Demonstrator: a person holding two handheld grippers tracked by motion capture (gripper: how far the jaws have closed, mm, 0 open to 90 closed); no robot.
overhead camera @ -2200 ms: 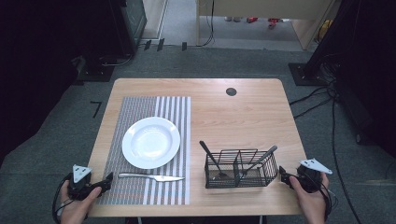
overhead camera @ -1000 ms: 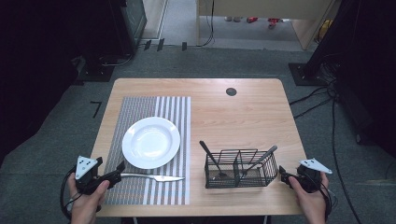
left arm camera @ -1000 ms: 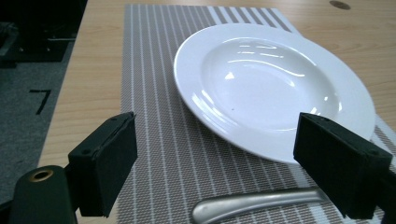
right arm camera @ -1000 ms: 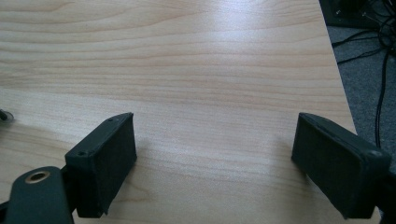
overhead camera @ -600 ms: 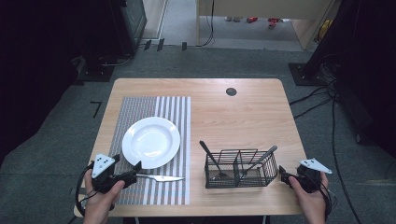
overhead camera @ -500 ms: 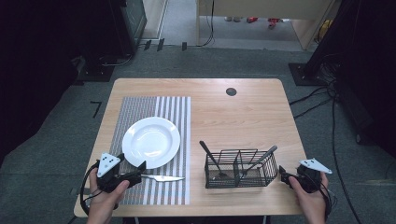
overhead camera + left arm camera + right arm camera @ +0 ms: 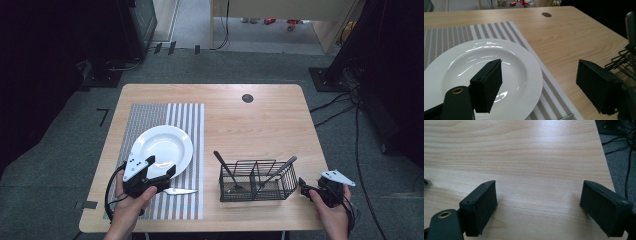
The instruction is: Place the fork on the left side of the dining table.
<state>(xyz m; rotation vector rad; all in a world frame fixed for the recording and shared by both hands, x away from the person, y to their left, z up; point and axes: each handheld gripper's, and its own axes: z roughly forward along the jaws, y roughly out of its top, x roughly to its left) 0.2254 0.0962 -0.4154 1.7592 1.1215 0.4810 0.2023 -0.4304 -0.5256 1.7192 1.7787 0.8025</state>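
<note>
Left gripper: The left gripper (image 7: 167,176) is in the person's left hand (image 7: 131,202). It sits right over the handle end of the butter knife (image 7: 181,191). Its jaws are apart and nothing is squeezed between them. They have just been closing a little, with nothing between them in the left gripper view.

What changed: A second ago this gripper was out at the left edge of the placemat (image 7: 165,120). Now it has slid in over the mat, up next to the white plate (image 7: 161,149).

What it means: I think the knife is the thing to pick up. The gripper looks ready to go down and pinch the handle. The grab is not done yet.

Knife: It lies flat on the striped mat, just in front of the plate, with its tip pointing toward the wire basket (image 7: 257,180).

Right gripper: The right gripper (image 7: 303,186) rests at the right end of the basket, jaws wide apart and holding nothing. It has stayed put.

Basket: It holds a few dark-handled utensils that lean out.

Table: The wooden table (image 7: 250,120) has a small round hole (image 7: 247,98) near the far edge.

Room: Grey carpet, black cables and dark stands sit around the table.
</note>
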